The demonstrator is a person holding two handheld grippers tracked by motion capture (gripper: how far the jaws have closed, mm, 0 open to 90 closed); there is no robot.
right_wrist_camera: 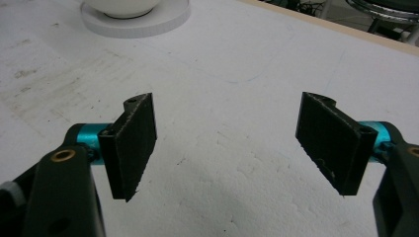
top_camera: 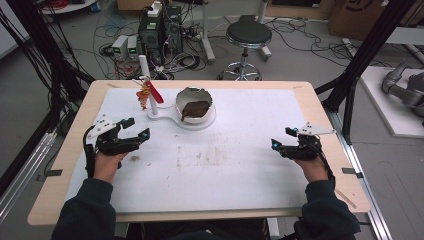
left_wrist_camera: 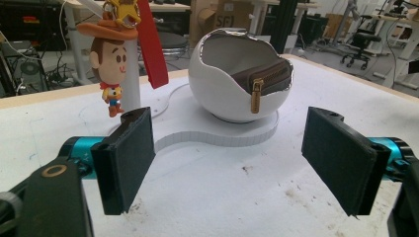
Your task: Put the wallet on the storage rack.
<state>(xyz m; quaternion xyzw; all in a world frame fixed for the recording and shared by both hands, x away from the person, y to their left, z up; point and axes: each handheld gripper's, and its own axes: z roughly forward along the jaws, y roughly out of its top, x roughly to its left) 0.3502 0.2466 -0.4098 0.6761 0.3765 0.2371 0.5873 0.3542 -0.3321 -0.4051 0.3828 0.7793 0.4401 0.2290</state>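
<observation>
bowl: white, jagged rim, upper centre of high view, on white base | contents: brown zip pouch, nothing else | doll: hangs from post, left of bowl | left gripper: jaws wide, empty, lower left of bowl | right gripper: jaws wide, empty, right edge

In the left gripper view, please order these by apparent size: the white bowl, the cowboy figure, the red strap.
1. white bowl, clearly largest
2. cowboy figure
3. red strap, cut by the top edge and close to the figure, so this order is unsure
</observation>
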